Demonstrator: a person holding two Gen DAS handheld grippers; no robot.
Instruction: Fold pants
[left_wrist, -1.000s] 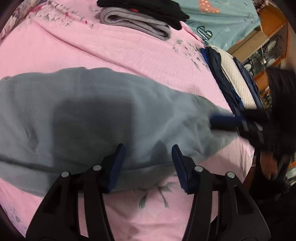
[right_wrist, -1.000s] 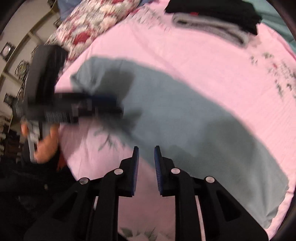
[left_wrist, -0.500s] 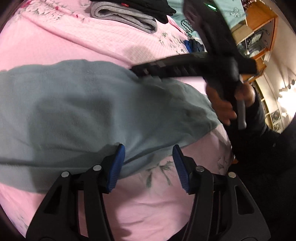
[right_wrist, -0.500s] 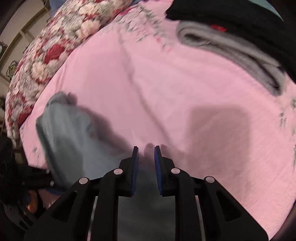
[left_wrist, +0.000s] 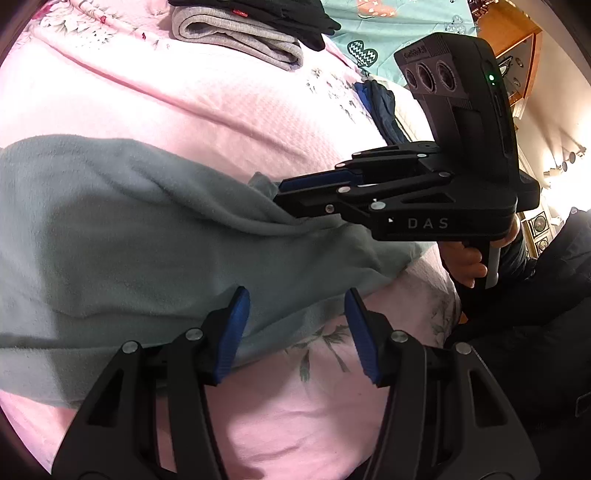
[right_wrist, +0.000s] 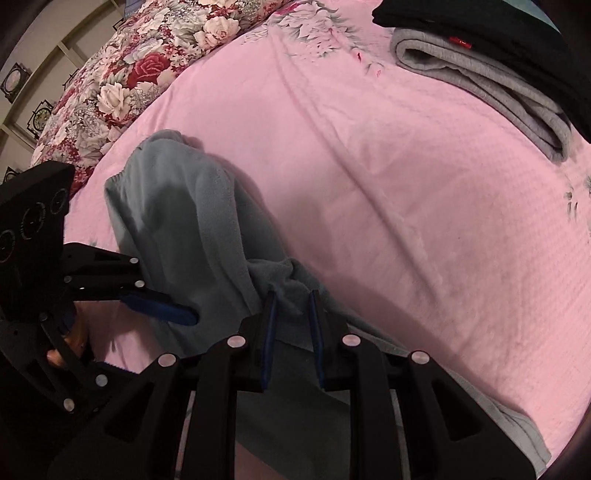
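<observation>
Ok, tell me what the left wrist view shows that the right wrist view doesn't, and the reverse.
Only the left wrist view: the teal patterned bedding, navy clothes and the right gripper side-on, pinching the pants.
Only the right wrist view: the floral pillow.
Both: the grey-blue pants on the pink bedspread, the folded grey and black clothes, and the left gripper open.
</observation>
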